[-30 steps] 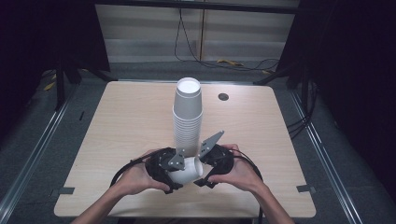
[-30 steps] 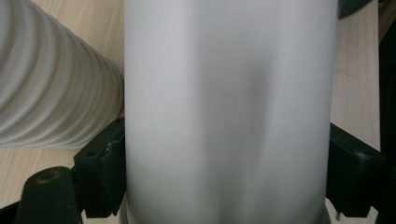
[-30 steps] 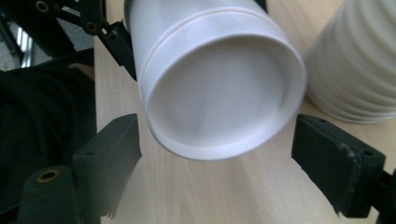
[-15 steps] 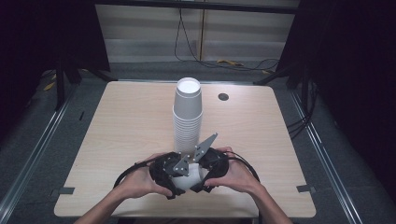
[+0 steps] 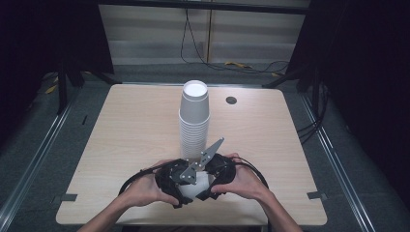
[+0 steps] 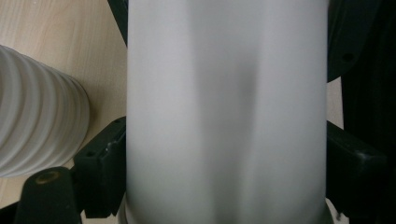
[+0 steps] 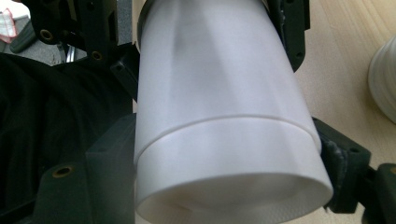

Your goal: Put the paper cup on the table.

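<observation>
On the pale wooden table point(image 5: 125, 140), near its front edge, nested white cups point(image 5: 196, 186) are clamped from both sides by the left gripper point(image 5: 175, 183) and right gripper point(image 5: 216, 176), apparently mid-separation, while the tall cup stack point(image 5: 194, 121) beyond waits.

A pale wooden counter with rounded corners point(image 5: 135, 125) stood on a grey carpeted floor point(image 5: 43, 125). Metal rails point(image 5: 29, 169) ran along the floor to its left and right. At the far side stood a light panelled wall point(image 5: 154, 34), with black cables point(image 5: 193, 43) trailing down it. Darkness closed in on both sides.
</observation>
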### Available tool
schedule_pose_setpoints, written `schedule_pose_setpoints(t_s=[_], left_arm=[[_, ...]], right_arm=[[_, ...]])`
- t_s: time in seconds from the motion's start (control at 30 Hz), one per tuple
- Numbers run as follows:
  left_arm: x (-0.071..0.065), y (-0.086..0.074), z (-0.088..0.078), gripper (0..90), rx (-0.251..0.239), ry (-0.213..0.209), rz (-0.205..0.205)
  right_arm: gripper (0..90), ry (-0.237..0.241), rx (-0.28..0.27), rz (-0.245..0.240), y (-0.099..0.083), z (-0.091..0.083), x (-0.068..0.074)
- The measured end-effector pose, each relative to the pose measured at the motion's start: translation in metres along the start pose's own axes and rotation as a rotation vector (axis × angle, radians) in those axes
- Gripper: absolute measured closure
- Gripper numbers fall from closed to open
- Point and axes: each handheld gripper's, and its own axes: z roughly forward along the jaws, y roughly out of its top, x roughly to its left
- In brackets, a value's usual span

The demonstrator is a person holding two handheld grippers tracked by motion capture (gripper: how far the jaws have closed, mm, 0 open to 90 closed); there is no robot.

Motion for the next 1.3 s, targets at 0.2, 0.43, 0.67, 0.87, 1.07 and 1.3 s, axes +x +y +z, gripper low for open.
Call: schedule_pose_setpoints(t_s=[0.2,0.43,0.67,0.87,1.07,1.3], left_arm=[[0.002,-0.003,-0.002,15.5,-0.018,0.008,0.01],[0.003,-0.006,-0.002,14.1,-0.068,0.022,0.004],[0.003,-0.011,-0.003,13.5,-0.096,0.024,0.001],[0.002,-0.015,-0.005,13.6,-0.125,0.035,0.007],[0.004,-0.019,-0.008,13.7,-0.174,0.032,0.021],[0.007,-0.023,-0.012,13.8,-0.222,0.003,0.005]], right_arm=[[22.6,-0.015,-0.008,-0.003,0.0,-0.001,0.002],[23.0,-0.038,-0.029,-0.013,0.0,-0.004,0.001],[23.1,-0.053,-0.024,-0.03,0.0,-0.002,0.003],[23.2,-0.057,-0.022,-0.038,0.001,-0.001,0.003],[23.3,-0.057,-0.014,-0.039,0.0,-0.001,0.002],[23.3,-0.06,-0.023,-0.048,0.0,-0.002,0.003]])
